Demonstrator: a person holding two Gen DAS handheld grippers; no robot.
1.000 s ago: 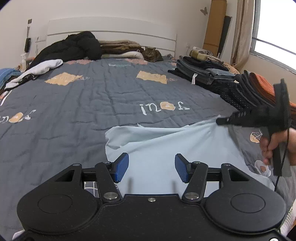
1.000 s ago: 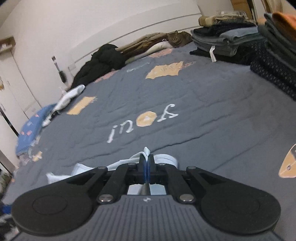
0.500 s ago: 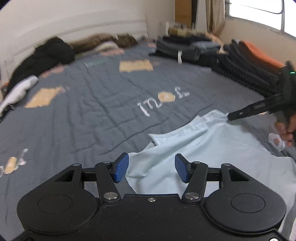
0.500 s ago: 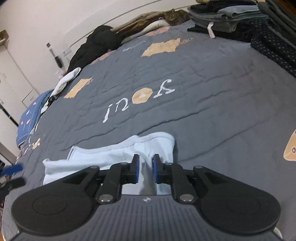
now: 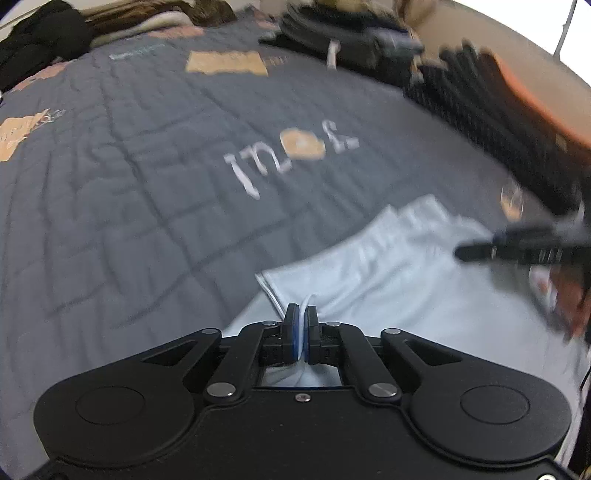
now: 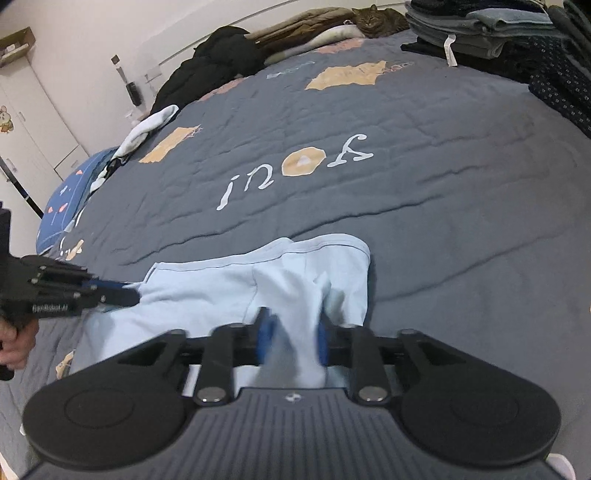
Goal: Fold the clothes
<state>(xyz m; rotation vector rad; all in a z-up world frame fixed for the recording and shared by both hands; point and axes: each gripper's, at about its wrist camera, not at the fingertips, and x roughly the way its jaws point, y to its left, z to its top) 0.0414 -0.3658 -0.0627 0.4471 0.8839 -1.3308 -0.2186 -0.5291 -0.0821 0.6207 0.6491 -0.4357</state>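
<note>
A bed (image 6: 424, 155) with a grey quilt fills the room. A white headboard (image 6: 236, 18) stands at its far edge, white cupboards (image 6: 33, 122) beyond its left edge.

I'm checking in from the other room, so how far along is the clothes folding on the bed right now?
Done: folded stacks sit along the far side of the quilt.

In hand: a light blue garment lies partly doubled over. The left gripper is shut on its edge; the right gripper is closing with cloth between its jaws.

Left: finishing this fold, plus the loose dark jacket and white garment.
</note>
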